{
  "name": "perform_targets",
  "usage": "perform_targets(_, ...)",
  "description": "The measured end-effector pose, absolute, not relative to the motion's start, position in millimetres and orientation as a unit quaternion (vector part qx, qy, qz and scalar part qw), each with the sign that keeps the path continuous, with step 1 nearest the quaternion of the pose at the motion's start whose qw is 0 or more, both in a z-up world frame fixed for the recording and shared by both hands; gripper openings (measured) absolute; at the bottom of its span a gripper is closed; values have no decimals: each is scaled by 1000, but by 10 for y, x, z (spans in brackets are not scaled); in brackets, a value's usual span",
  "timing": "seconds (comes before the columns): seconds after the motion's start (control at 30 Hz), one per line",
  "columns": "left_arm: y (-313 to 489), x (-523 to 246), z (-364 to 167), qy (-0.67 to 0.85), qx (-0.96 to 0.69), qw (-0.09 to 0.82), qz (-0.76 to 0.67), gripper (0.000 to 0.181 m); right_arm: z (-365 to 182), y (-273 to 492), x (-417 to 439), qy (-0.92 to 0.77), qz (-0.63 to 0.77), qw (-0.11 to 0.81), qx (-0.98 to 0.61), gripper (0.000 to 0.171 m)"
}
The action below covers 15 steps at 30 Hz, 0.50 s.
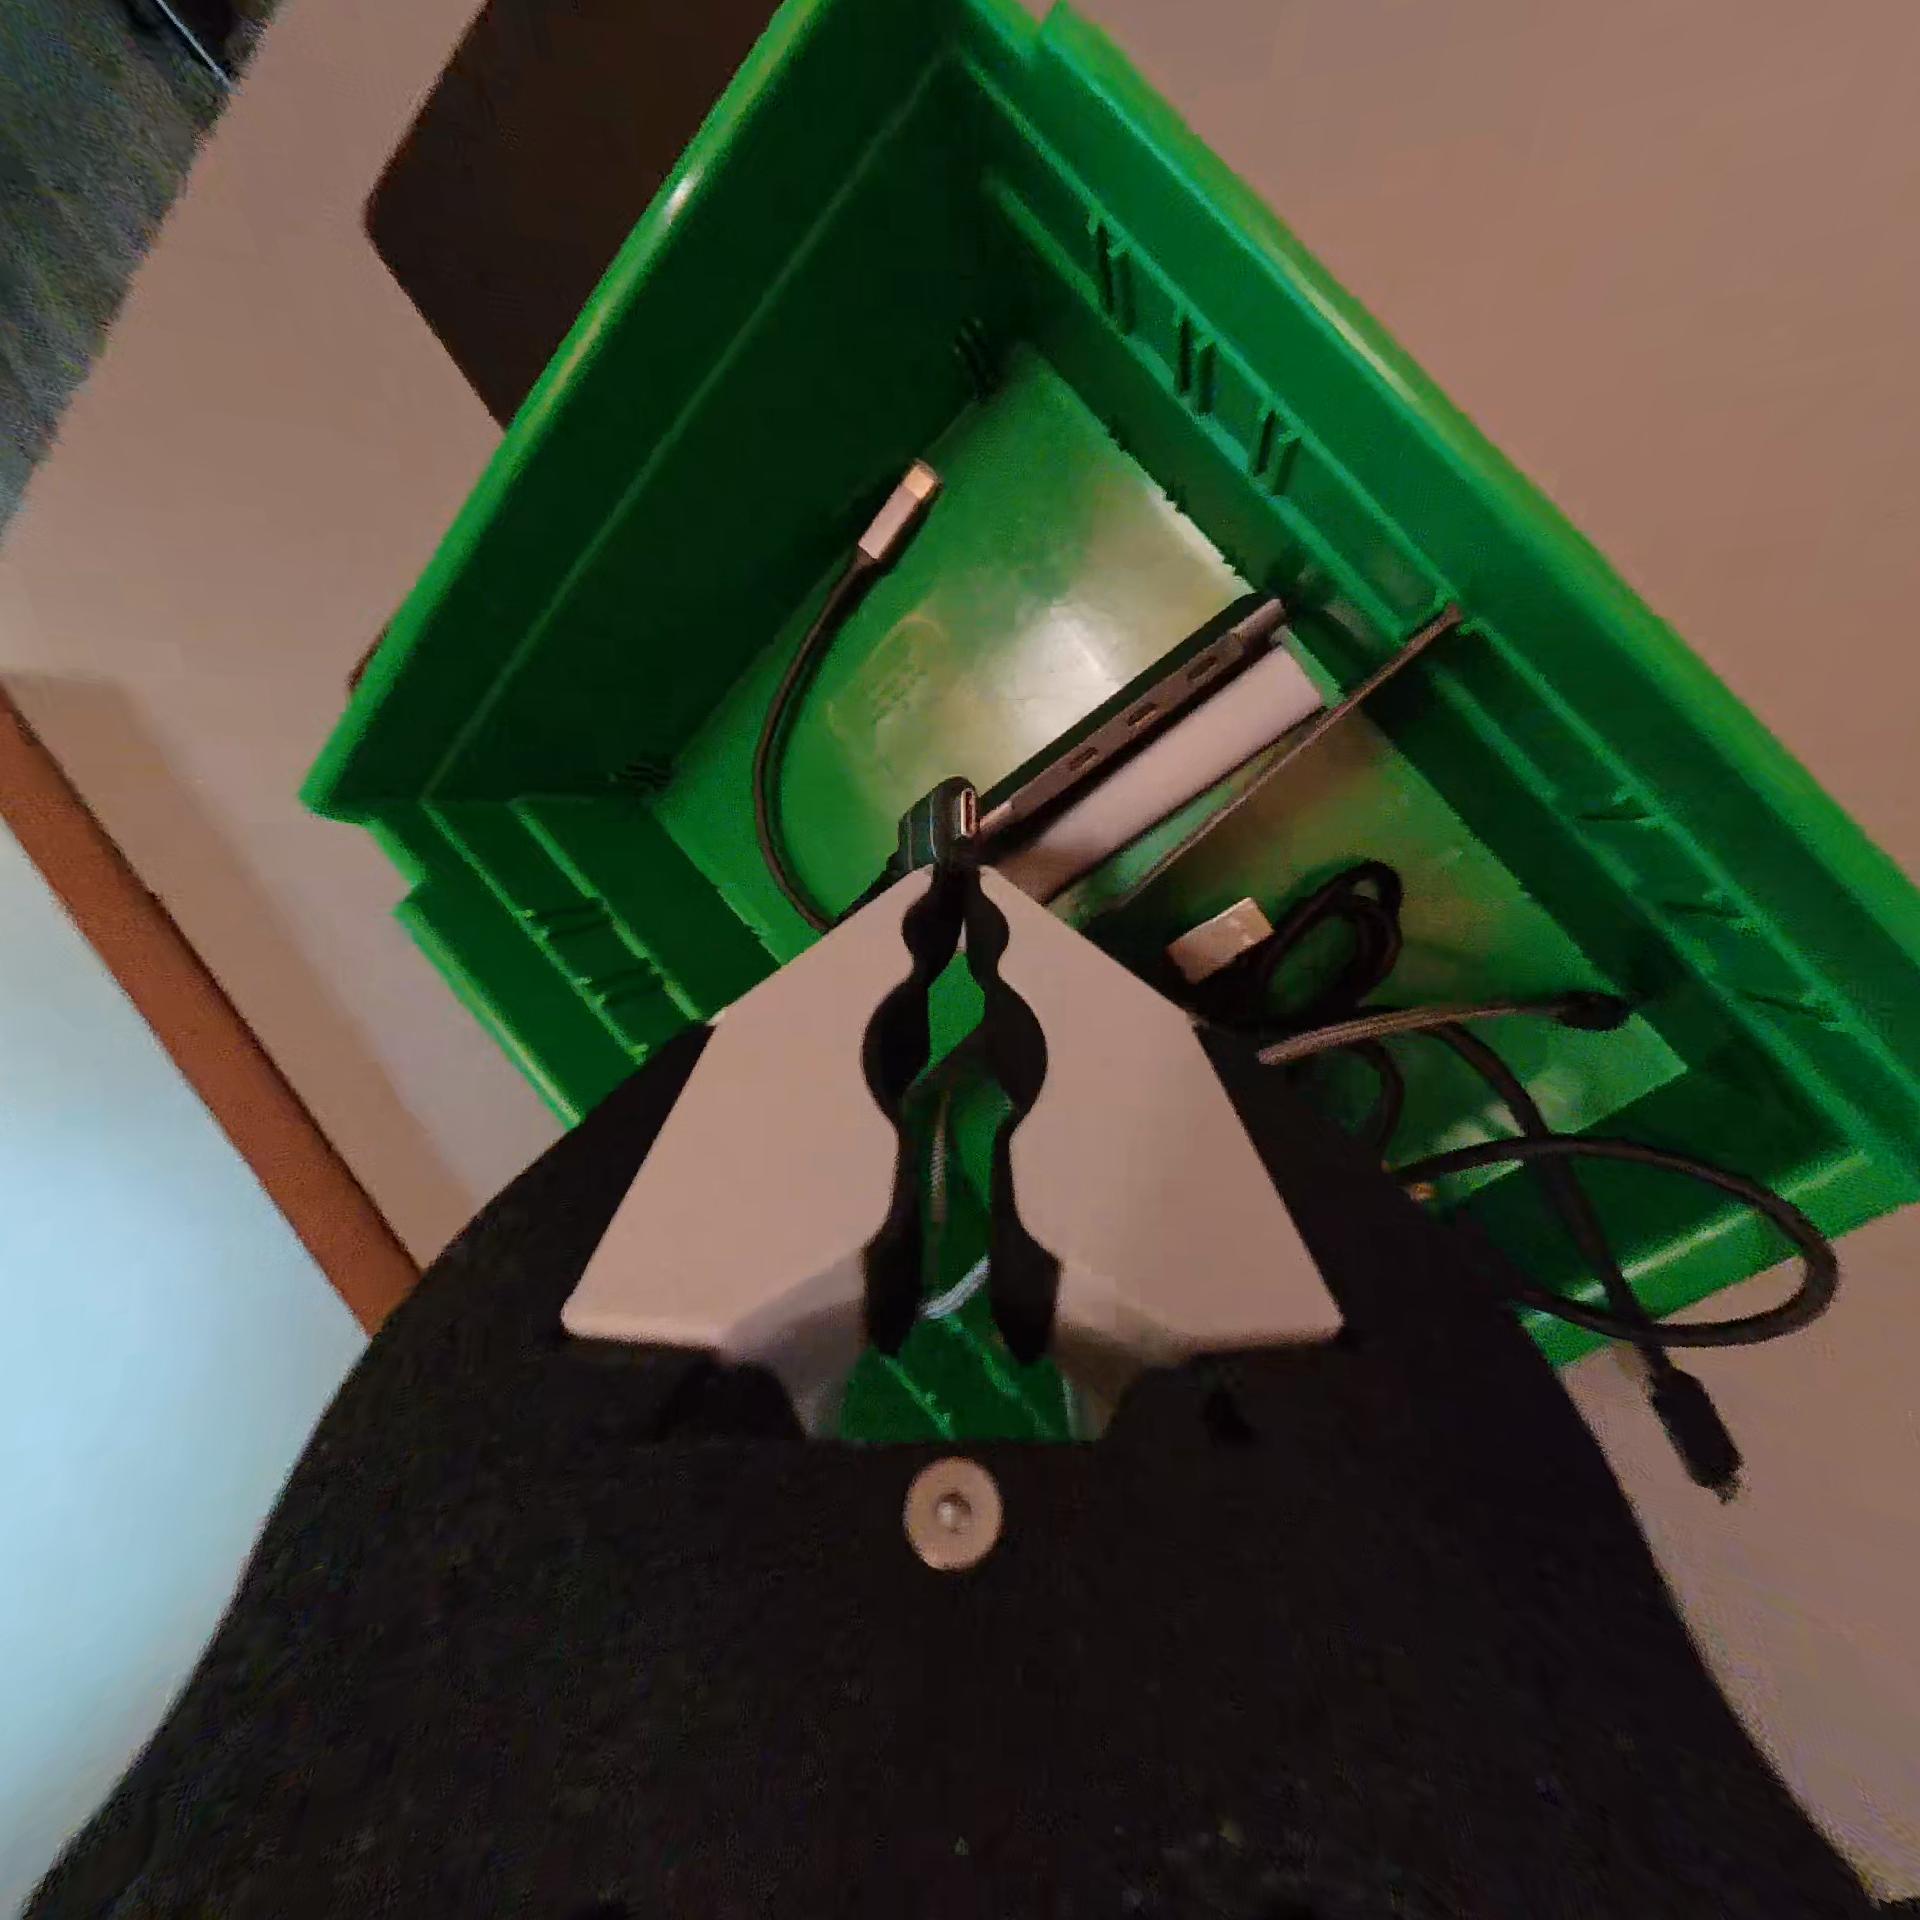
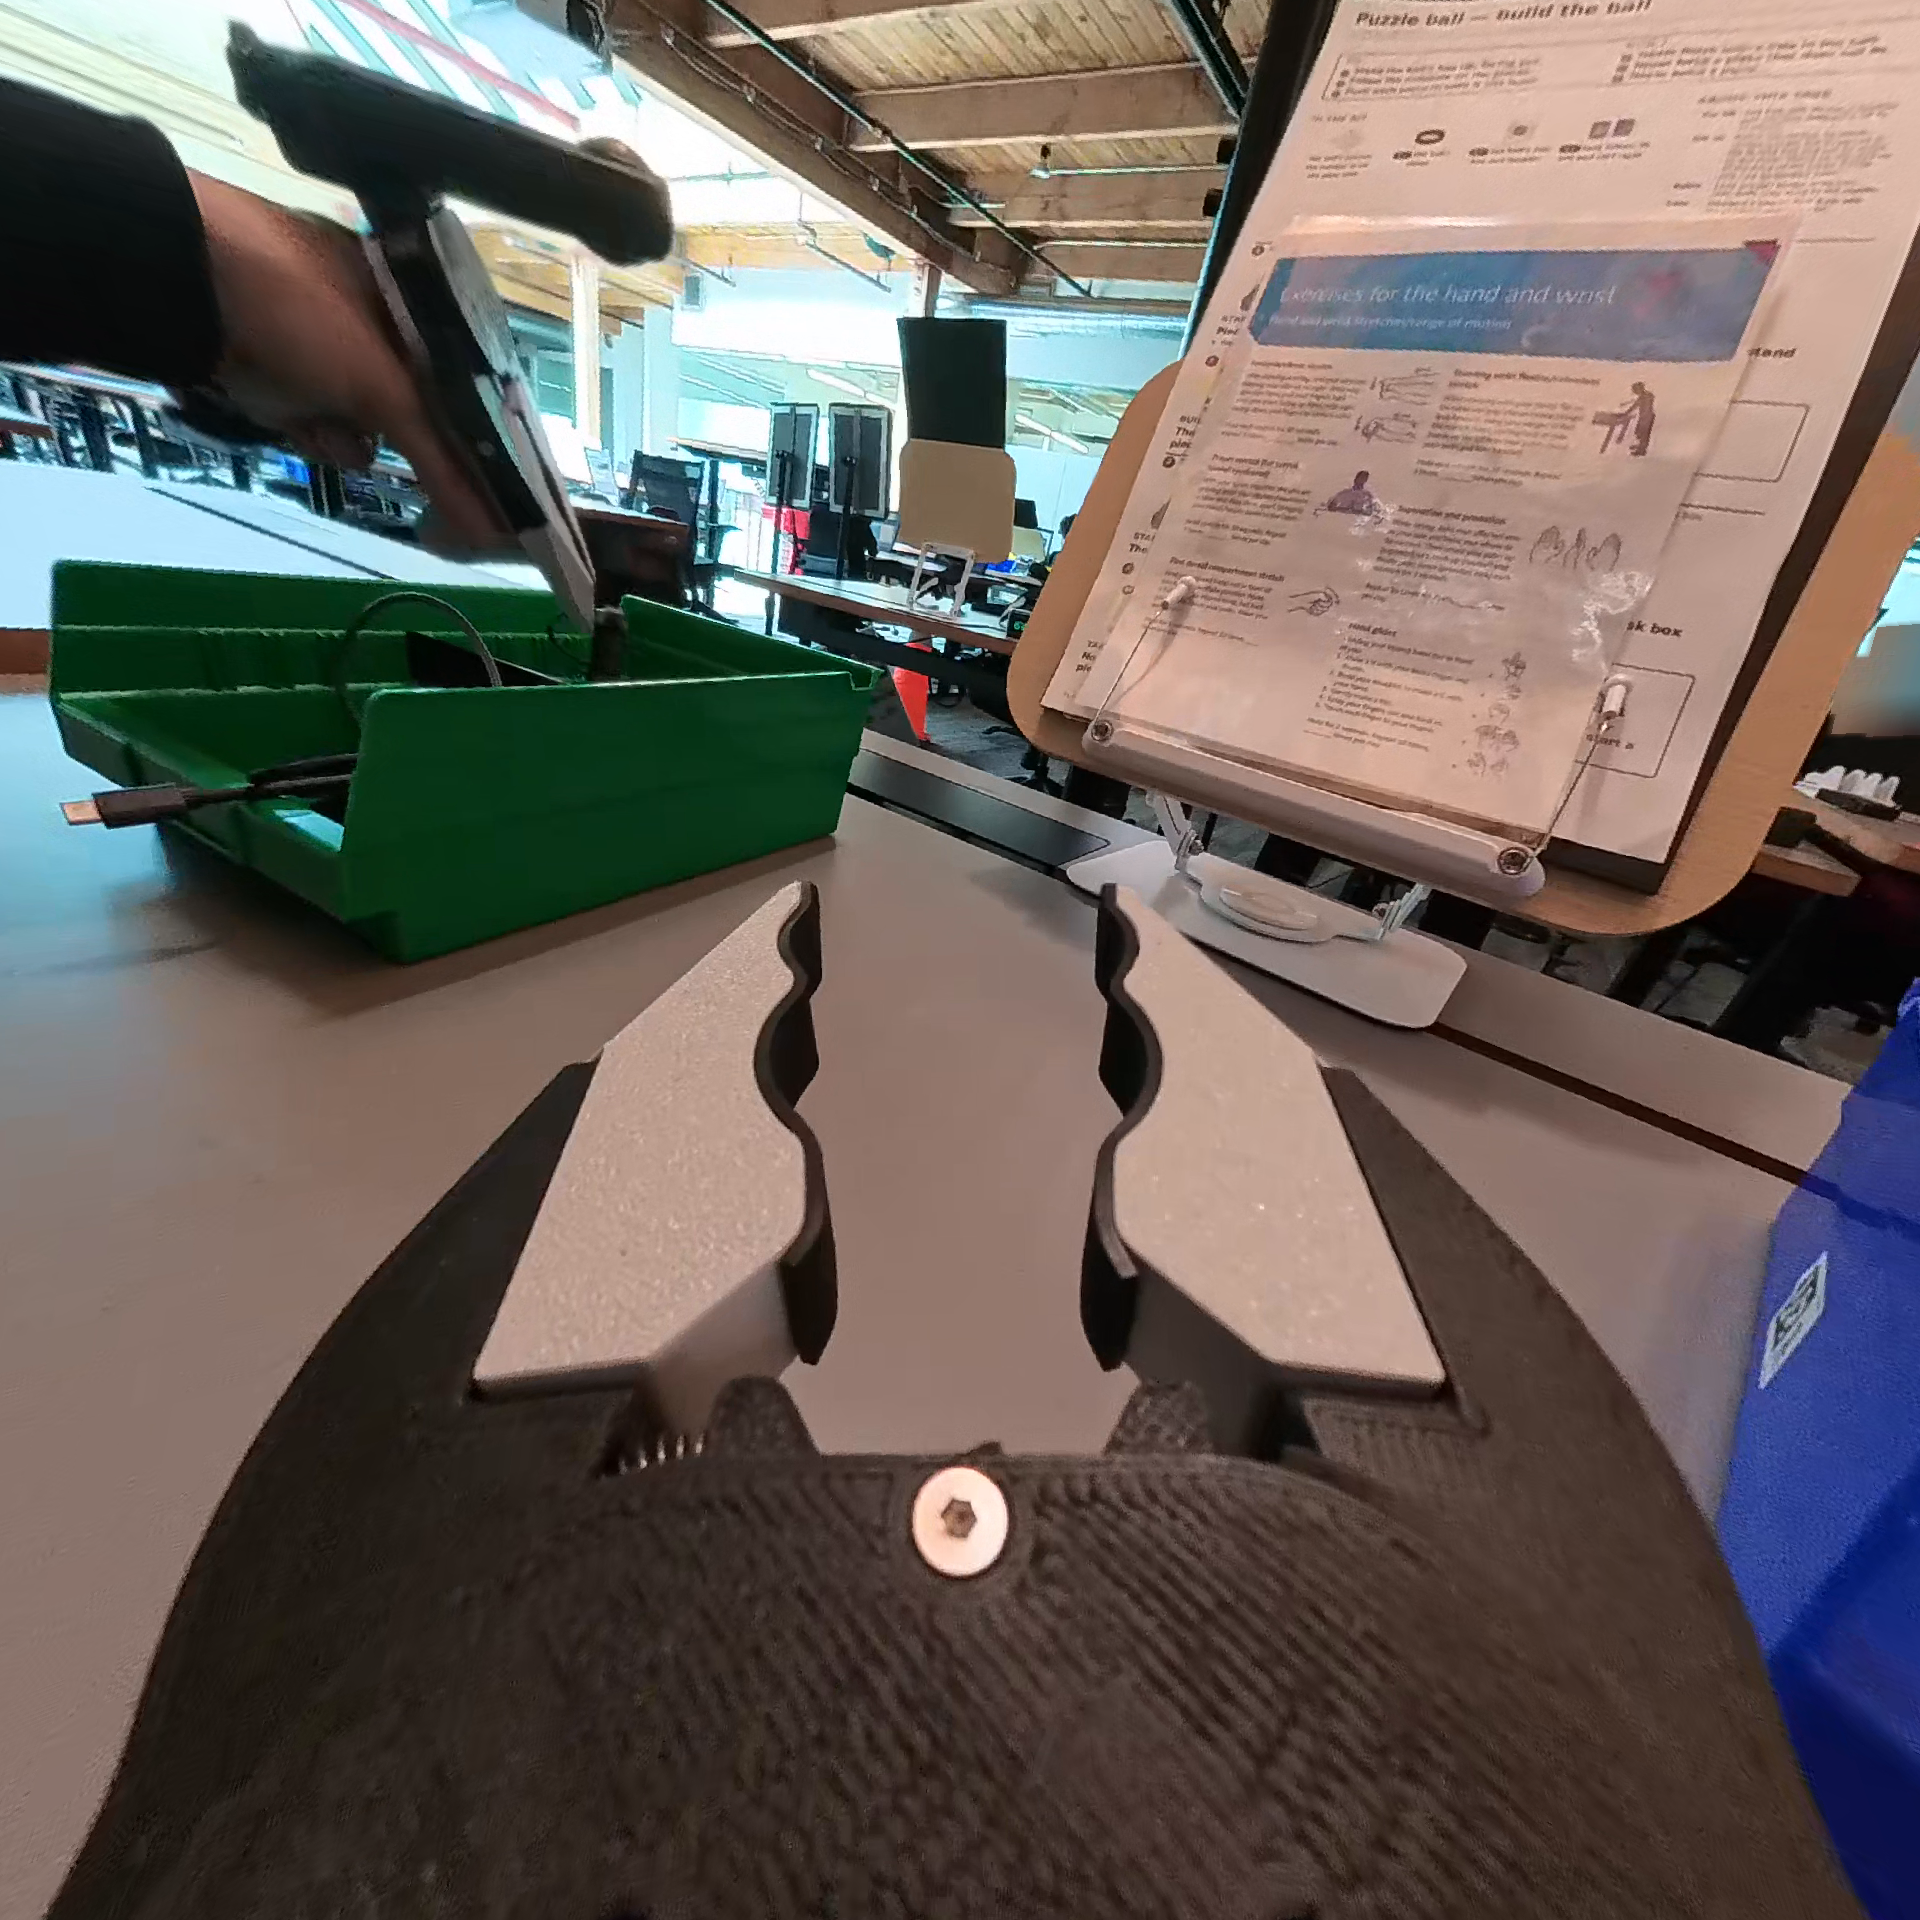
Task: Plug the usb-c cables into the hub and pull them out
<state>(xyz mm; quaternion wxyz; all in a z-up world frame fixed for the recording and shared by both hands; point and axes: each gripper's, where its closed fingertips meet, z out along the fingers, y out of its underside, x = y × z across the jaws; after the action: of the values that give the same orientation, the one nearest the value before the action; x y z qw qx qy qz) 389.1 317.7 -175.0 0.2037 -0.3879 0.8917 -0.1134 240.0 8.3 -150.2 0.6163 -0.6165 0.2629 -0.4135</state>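
My left gripper is shut on a black usb-c plug and holds it over the green bin, just short of the near end of the grey hub. The hub leans against a divider, its row of ports facing up-left. The hub's own cable with a silver plug curves along the bin floor. More black cables and a silver plug lie in the right compartment. My right gripper is open and empty, low over the grey table, right of the bin. The left gripper also shows there, reaching into the bin.
One black cable end hangs out over the bin's low front edge onto the table; it also shows in the right wrist view. A document stand with papers stands at the right rear. A blue bin sits at the right edge.
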Motion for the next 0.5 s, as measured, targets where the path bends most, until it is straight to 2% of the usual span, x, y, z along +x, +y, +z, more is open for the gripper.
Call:
perform_targets(0.03,3229,3917,-1689,892,-378,223,-108,0,-1504,86,2394,259,-417,613,-619,52)
perform_targets(0.2,3217,3951,-1079,861,-373,288,-191,0,-1494,118,2365,242,-430,605,-624,52)
perform_targets(0.4,2956,3508,-71,814,-344,322,-340,0,-1383,214,2279,206,-442,622,-612,57)
perform_targets(0.5,2625,3112,292,802,-289,313,-419,0,-1280,341,2193,204,-413,657,-597,70)
